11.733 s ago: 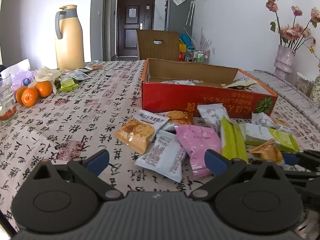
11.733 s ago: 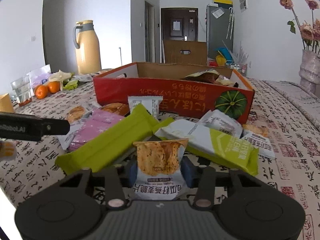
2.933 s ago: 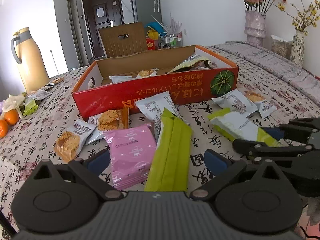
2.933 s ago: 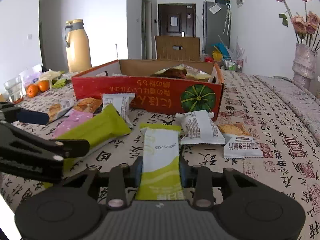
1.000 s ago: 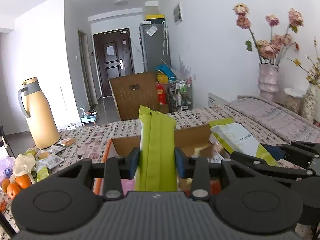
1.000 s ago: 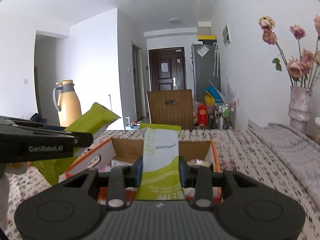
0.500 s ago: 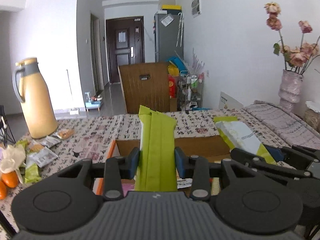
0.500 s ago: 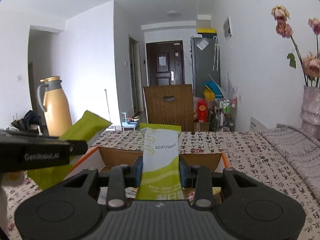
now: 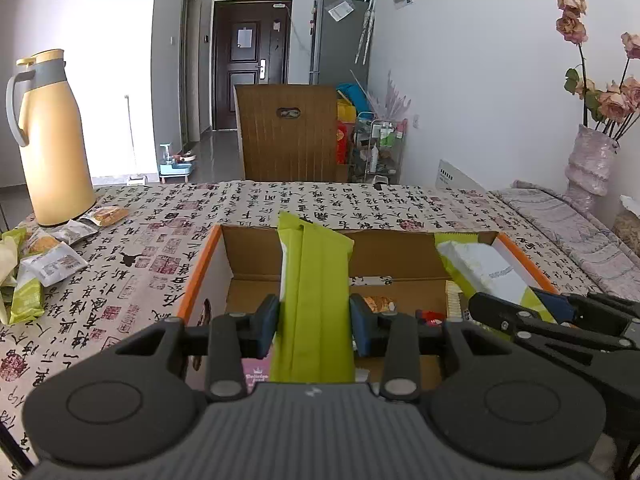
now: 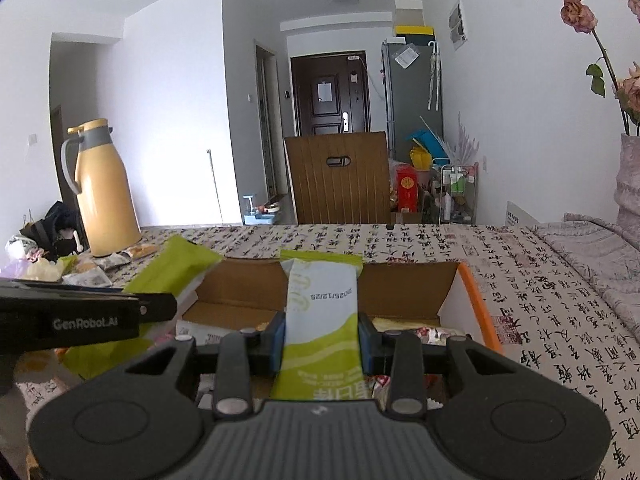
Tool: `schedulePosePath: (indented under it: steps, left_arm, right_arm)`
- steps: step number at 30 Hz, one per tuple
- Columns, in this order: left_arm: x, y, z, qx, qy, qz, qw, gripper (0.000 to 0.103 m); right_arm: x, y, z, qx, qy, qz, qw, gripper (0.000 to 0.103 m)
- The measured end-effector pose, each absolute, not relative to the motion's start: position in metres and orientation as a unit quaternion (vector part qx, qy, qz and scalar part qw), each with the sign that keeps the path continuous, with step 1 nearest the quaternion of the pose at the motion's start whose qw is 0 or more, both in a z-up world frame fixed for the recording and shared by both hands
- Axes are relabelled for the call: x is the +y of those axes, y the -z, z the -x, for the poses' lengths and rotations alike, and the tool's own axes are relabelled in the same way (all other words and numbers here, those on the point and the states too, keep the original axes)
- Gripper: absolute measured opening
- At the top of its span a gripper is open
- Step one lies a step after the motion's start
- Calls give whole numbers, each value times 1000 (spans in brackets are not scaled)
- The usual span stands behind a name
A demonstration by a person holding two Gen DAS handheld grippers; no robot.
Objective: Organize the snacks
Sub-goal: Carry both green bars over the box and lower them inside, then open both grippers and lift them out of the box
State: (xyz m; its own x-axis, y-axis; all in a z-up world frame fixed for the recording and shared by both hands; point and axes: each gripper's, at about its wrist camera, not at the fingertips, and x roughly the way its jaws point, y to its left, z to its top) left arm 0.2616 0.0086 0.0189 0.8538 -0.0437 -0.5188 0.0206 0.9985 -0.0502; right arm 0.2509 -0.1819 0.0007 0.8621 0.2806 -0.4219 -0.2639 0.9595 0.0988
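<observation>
My left gripper (image 9: 314, 320) is shut on a long plain green snack packet (image 9: 314, 304) and holds it over the open cardboard box (image 9: 200, 268) with orange rims. My right gripper (image 10: 322, 334) is shut on a white-and-green snack packet (image 10: 320, 320), also above the box (image 10: 470, 292). The right gripper and its packet (image 9: 488, 270) show at the right of the left wrist view; the left gripper's green packet (image 10: 172, 268) shows at the left of the right wrist view. Several packets lie inside the box.
A yellow thermos jug (image 9: 50, 136) stands at the table's far left, with loose snack packets (image 9: 52, 256) beside it. A wooden chair back (image 9: 290, 136) is behind the table. A vase of dried roses (image 9: 592, 160) stands at the right.
Both grippers have tilted down and moved on over the box, so its inside now shows beneath the two held packets. Both packets stay clamped.
</observation>
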Motion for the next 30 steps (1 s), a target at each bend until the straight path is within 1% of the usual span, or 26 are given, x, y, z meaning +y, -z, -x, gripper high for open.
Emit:
schedulePosePath:
  steps: [2,3,4,5,6,7,8,9,10,11,12,13,19,30]
  left_arm:
    - [9,-20,-258,265,17,24,964,38]
    - [8,-21,-256,261,15,25,965,43]
    - [9,-23,-255,258,14,28,966,48]
    - [9,-24,-253,255,10,29,967,58]
    - [10,-25,-253,251,5,29,968,66]
    - [11,-26,-251,246,1,30,969,68]
    - [11,-27,-252,244,0,31,969,73]
    - [12,-27,-251,242,-3,33,970,83]
    - [12,-28,-250,239,-8,34,970,89]
    - [12,-29,-249,235,-15,35,971,100]
    - [12,-30,-247,230,-22,35,972,103]
    - [13,-31,-247,228,-25,35,973,103]
    - [16,-33,-248,236,-31,46,970,103]
    - [11,-52,-234,222,-34,44,973,103]
  right_arm:
    - [-183,0,-250,224,-139,-20,964,37]
    - [-184,0,-249,224,-137,-21,965,39]
    - [-186,-1,-249,223,-134,-21,965,39]
    - [-187,-1,-247,220,-131,-24,966,41]
    - [-190,-2,-246,217,-126,-28,968,49]
    - [-192,-3,-245,213,-121,-33,969,60]
    - [-194,-3,-245,211,-116,-36,970,65]
    - [-197,-4,-245,209,-110,-39,971,74]
    - [-199,-4,-244,207,-107,-42,972,85]
    - [-200,-4,-244,206,-104,-46,972,90]
    - [-202,-4,-244,205,-102,-49,972,98]
    - [-203,-4,-244,204,-101,-51,972,103]
    - [-203,-6,-244,202,-102,-52,973,103]
    - [-204,-23,-225,182,-99,-40,978,103]
